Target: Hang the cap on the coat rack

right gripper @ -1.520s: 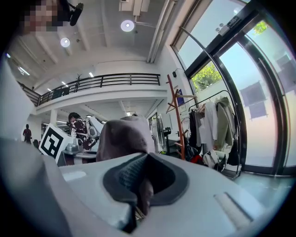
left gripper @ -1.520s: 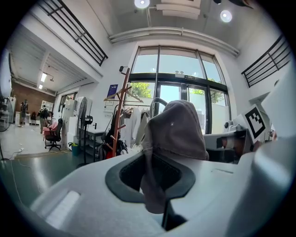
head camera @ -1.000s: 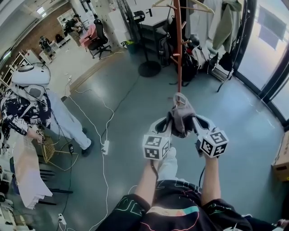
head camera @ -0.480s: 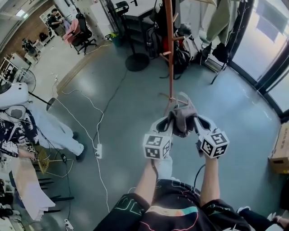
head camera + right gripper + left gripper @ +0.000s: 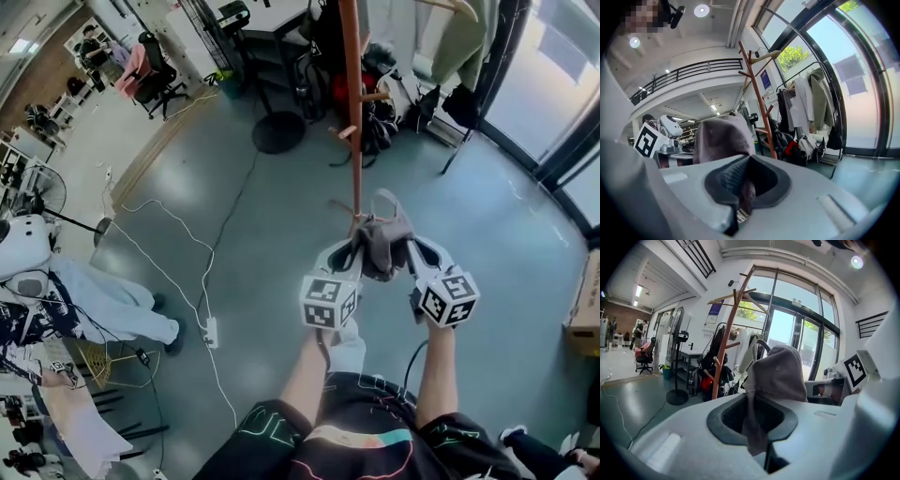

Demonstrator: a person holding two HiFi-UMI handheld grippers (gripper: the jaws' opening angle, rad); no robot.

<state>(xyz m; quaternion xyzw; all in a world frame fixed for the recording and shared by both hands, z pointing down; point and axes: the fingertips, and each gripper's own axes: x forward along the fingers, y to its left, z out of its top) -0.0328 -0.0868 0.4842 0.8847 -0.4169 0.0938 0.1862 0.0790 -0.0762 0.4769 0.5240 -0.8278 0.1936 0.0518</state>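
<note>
Step in hand: carrying. Left gripper (image 5: 347, 255) and right gripper (image 5: 412, 251) are each clamped on cloth of the grey cap (image 5: 380, 242), which hangs between them in the air, short of the coat rack (image 5: 352, 103). Judged next: approach the rack, lift the cap over a free peg (image 5: 349, 131), then release both grips.

Three views sharing coat rack (image 5: 352, 112)

A white power strip (image 5: 212, 330) lies on the grey floor (image 5: 487, 244) at eight o'clock. A dark office chair (image 5: 155, 84) stands at ten, and a cardboard box (image 5: 583, 314) at three.
</note>
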